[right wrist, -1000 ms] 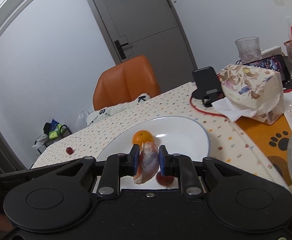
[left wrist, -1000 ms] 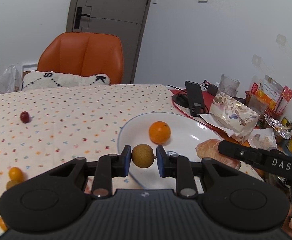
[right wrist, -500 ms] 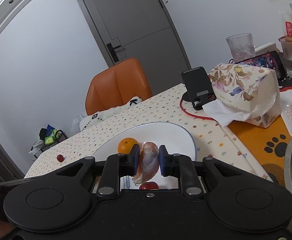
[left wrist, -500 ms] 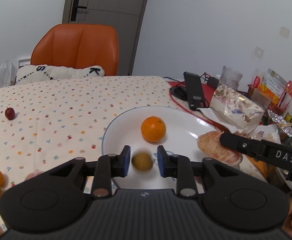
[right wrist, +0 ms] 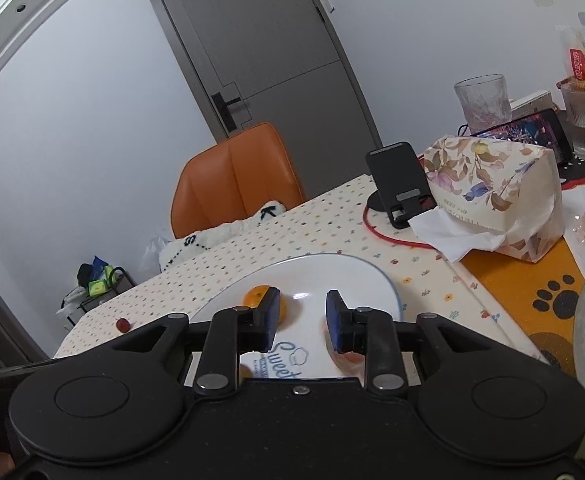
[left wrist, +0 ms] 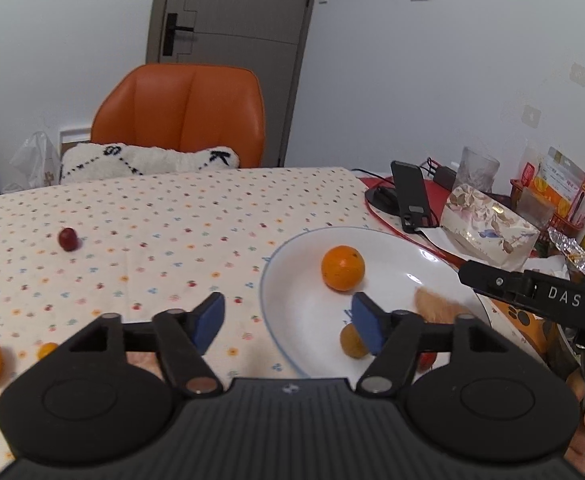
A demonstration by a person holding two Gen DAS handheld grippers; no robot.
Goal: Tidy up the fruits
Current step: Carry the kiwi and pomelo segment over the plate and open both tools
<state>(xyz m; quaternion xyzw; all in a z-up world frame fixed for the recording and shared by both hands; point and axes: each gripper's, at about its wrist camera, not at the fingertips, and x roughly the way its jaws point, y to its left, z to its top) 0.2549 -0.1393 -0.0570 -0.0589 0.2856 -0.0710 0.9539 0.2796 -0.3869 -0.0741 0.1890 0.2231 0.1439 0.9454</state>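
Gaping wide and holding nothing, the left gripper (left wrist: 288,322) fills the lower frame over the white plate (left wrist: 292,308), with a small brownish fruit (left wrist: 352,342) just behind its right pad. Parted and empty too, the right gripper (right wrist: 302,318) partly hides what may be a peeled segment (right wrist: 348,358). Farther back at centre right sits an orange (left wrist: 342,268); a red fruit (left wrist: 67,239) lies at far left on the tablecloth (left wrist: 152,240).

1. Soft, even indoor light is filling both views.
2. Glare is glinting on the plate (left wrist: 424,258), right of the orange (left wrist: 343,267).
3. Fisheye distortion is bending the door (right wrist: 252,60) and darkening corners.
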